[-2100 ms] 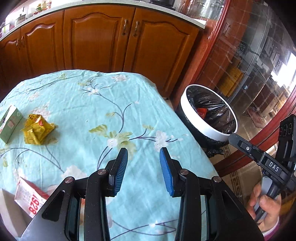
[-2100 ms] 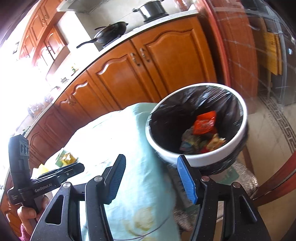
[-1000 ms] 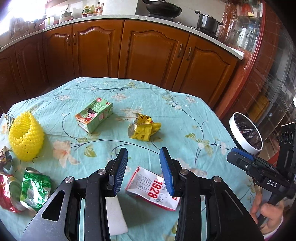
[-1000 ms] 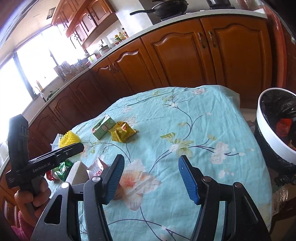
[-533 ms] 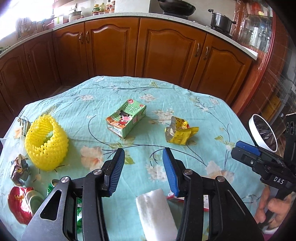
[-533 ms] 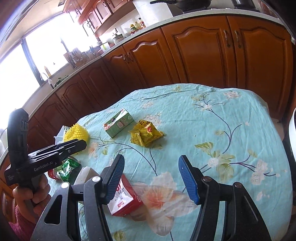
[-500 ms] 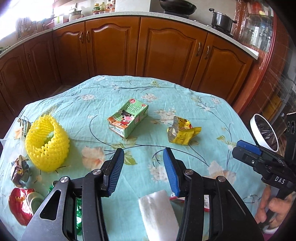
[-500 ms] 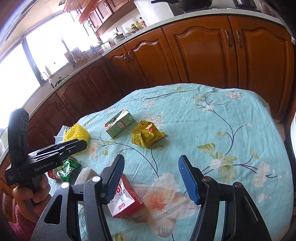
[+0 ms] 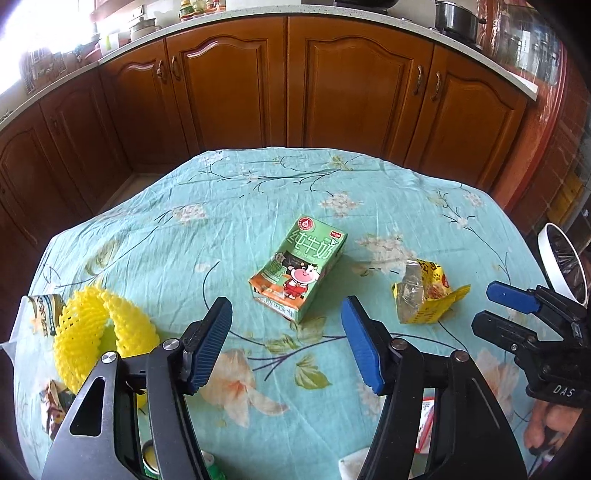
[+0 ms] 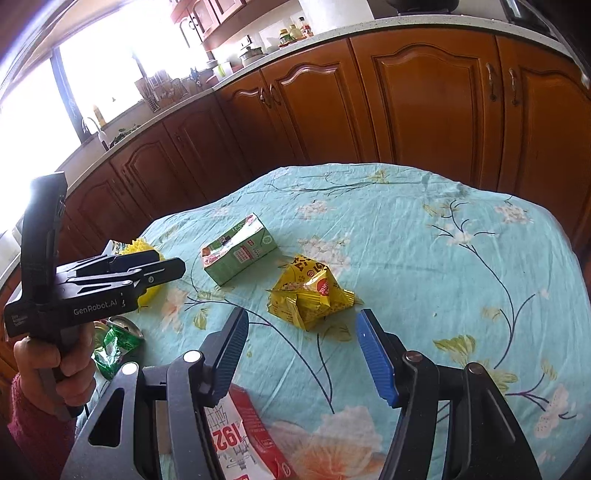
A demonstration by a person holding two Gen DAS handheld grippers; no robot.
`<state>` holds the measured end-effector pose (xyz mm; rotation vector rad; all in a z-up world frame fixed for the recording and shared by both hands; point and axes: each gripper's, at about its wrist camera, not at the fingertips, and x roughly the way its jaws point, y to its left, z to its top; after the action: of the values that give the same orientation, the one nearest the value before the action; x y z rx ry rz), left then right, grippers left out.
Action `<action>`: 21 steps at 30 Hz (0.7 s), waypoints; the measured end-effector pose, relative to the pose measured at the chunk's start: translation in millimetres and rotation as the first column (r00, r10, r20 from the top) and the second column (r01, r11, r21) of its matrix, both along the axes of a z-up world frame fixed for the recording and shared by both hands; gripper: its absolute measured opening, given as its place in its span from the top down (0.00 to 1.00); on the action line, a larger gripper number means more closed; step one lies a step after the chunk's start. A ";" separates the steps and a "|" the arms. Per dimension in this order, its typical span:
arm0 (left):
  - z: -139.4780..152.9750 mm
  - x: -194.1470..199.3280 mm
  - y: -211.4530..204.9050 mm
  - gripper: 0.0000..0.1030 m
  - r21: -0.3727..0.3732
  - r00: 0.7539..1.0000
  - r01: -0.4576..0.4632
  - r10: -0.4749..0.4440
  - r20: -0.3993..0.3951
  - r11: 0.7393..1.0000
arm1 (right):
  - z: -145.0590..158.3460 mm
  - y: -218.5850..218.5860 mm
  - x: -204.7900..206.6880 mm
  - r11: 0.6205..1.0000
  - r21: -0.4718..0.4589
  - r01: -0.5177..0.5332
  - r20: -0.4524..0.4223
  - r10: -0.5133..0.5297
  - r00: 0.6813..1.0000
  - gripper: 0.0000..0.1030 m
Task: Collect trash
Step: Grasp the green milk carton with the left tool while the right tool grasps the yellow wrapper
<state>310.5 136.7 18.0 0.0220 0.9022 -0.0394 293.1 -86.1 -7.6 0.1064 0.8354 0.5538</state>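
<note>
Lying beyond parted jaws — milk carton (image 9: 299, 271)

A home kitchen: curved wooden cabinets (image 9: 229, 85) under a pale countertop (image 10: 332, 37), a pot (image 9: 456, 16) on it, a sink tap (image 10: 90, 127) by the window (image 10: 44, 96), and a table with floral cloth (image 9: 258, 192).

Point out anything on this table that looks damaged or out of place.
The green milk carton lies on its side. Beside it, apart, the yellow snack wrapper is crumpled and torn open. Both grippers are open and hold nothing.
</note>
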 end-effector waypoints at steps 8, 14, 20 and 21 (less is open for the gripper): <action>-14.8 25.1 -2.4 0.34 0.037 0.999 0.010 -0.009 -0.031 0.999 | -5.6 13.1 13.4 0.999 -0.036 -0.023 0.006 0.023 1.000 0.39; -28.3 40.1 -4.8 0.33 0.046 0.998 0.015 -0.012 -0.067 0.999 | -9.3 21.0 22.9 0.998 -0.054 -0.040 0.000 0.040 0.999 0.40; -38.5 45.7 -7.5 0.33 0.048 0.996 0.022 -0.018 -0.084 0.999 | -14.2 24.6 25.3 0.997 -0.064 -0.050 -0.008 0.050 0.999 0.47; -39.3 47.1 -8.4 0.33 0.046 0.996 0.023 -0.019 -0.084 0.999 | -14.8 24.0 24.9 0.997 -0.065 -0.047 -0.007 0.046 0.999 0.51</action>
<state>357.6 128.3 -21.2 0.0738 0.9864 -0.0392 318.1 -62.1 -22.3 0.0291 0.8621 0.5699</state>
